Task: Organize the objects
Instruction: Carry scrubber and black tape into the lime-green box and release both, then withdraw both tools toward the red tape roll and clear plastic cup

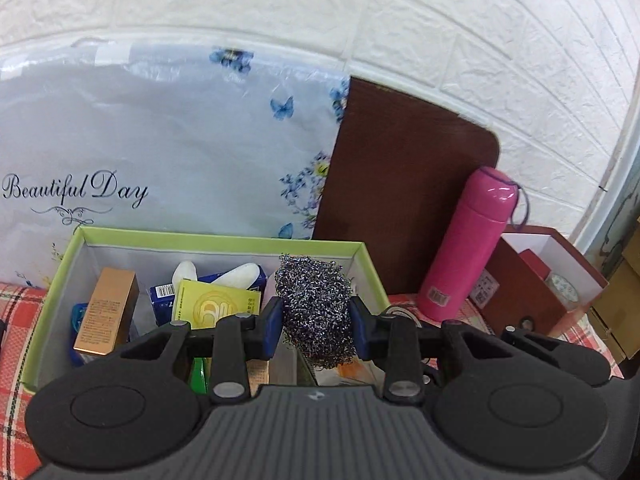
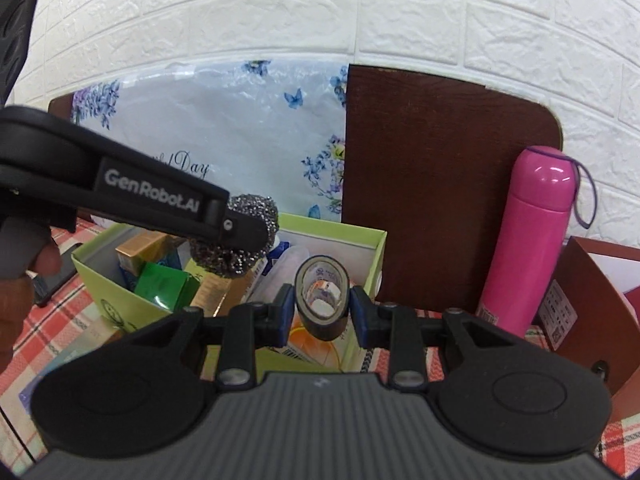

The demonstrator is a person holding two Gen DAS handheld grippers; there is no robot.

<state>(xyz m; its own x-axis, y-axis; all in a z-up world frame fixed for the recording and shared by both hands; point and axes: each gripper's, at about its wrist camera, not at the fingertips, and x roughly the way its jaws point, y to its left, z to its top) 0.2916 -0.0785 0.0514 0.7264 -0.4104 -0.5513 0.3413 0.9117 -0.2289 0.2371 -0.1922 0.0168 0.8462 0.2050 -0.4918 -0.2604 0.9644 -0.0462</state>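
Over the green box [image 1: 224, 240], the left wrist view shows the left gripper [image 1: 318, 322] with blue pads pressed on a wiry steel scourer [image 1: 318, 308], held above the box's contents: a gold carton [image 1: 108, 308], a yellow packet [image 1: 212, 304] and a blue pack. A glossy pink flask [image 1: 468, 240] stands to the right before a brown board [image 1: 400, 184].

The right wrist view alone shows the right gripper [image 2: 324, 308] clamping a dark tape roll [image 2: 323, 300], hollow core facing the lens, above the box's near right corner. It also shows a hand [image 2: 16, 276] at left and a green packet [image 2: 164, 284] in the box. The scourer hangs over the box's left half.
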